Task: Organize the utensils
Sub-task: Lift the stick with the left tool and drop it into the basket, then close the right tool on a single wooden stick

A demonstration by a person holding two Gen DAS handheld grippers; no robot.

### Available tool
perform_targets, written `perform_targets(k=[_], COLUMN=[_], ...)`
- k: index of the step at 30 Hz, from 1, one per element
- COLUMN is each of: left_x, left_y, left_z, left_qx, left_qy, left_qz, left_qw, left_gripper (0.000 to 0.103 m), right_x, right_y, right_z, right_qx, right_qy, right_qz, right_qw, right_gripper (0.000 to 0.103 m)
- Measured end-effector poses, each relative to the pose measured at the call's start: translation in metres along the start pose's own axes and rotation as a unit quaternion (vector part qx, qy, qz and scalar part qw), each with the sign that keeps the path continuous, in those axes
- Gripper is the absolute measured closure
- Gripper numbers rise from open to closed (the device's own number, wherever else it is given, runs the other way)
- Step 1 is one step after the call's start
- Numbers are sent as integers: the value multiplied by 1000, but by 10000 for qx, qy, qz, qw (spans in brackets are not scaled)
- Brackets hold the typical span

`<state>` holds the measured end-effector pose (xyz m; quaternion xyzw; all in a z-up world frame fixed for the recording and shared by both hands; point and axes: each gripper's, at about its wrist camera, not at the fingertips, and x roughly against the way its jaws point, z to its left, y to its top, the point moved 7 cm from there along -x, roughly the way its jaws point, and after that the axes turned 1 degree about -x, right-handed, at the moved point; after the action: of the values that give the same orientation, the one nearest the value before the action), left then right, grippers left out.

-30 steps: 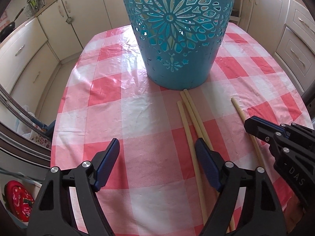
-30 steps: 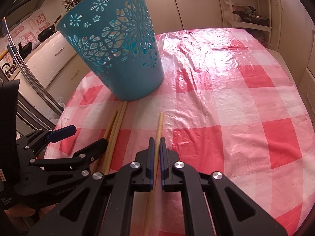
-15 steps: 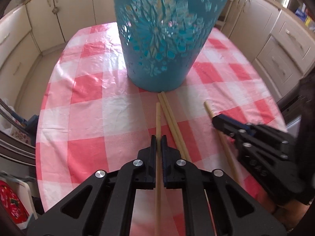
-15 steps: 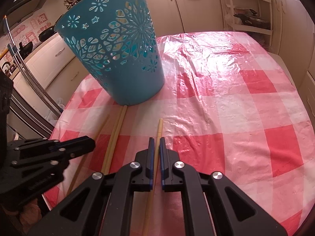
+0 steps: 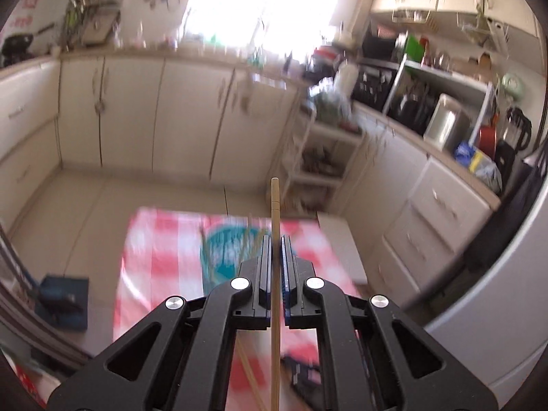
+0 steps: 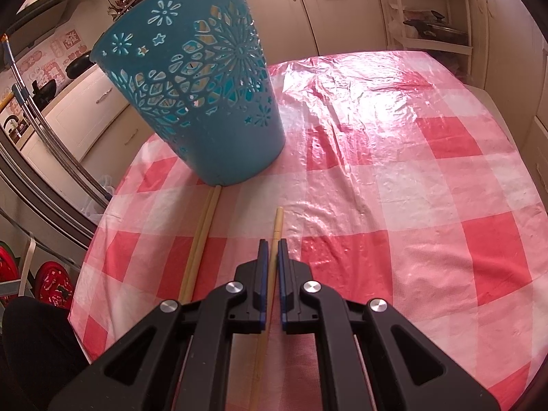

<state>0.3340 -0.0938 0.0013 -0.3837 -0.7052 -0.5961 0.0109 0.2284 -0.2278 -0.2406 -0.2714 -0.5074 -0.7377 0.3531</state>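
Note:
My left gripper (image 5: 274, 239) is shut on a long wooden chopstick (image 5: 275, 205) and is held high above the table, with the stick poking forward past the pads. Far below it, blurred, stands the teal cut-out basket (image 5: 222, 253) on the red-and-white checked tablecloth (image 5: 154, 239). My right gripper (image 6: 270, 243) is shut on another chopstick (image 6: 278, 221) low over the tablecloth (image 6: 411, 171). Two more chopsticks (image 6: 203, 219) lie side by side to its left, their tips at the foot of the basket (image 6: 205, 96).
Kitchen cabinets (image 5: 137, 113) and a cluttered counter (image 5: 445, 113) ring the table. A white open shelf unit (image 5: 318, 157) stands beyond the table's far end. A dark sleeve (image 6: 30, 342) shows at the lower left of the right wrist view.
The left gripper closed on a chopstick lying on the table, then rose high with it and tilted up, leaving the right wrist view. The right gripper kept still, shut on its chopstick.

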Motion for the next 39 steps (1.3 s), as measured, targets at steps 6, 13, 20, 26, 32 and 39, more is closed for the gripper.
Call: perform_targets(k=[6, 13, 20, 26, 32, 39], left_x=[-47, -106, -127, -133, -108, -28], left_y=[53, 52, 31, 11, -2, -11], left_z=[1, 20, 38, 45, 50, 71], left_qx=[-37, 41, 22, -64, -215, 22], left_qy=[557, 1153, 1456, 1576, 1738, 2070], left_qz=[-952, -1163, -1046, -746, -576, -1163], left_qw=[9939, 9865, 9838, 9847, 9829, 9714], left_gripper=[98, 98, 98, 98, 53, 17], right_x=[0, -1, -2, -2, -2, 1], right_y=[0, 0, 1, 1, 1, -2], right_z=[0, 1, 3, 4, 5, 3], right_qx=[50, 43, 50, 65, 63, 92], right_qy=[9, 50, 108, 100, 114, 147], right_qz=[-42, -49, -49, -56, -59, -68], right_qw=[10000, 10000, 9999, 9999, 9999, 9998], right_gripper=[97, 96, 91, 90, 90, 89])
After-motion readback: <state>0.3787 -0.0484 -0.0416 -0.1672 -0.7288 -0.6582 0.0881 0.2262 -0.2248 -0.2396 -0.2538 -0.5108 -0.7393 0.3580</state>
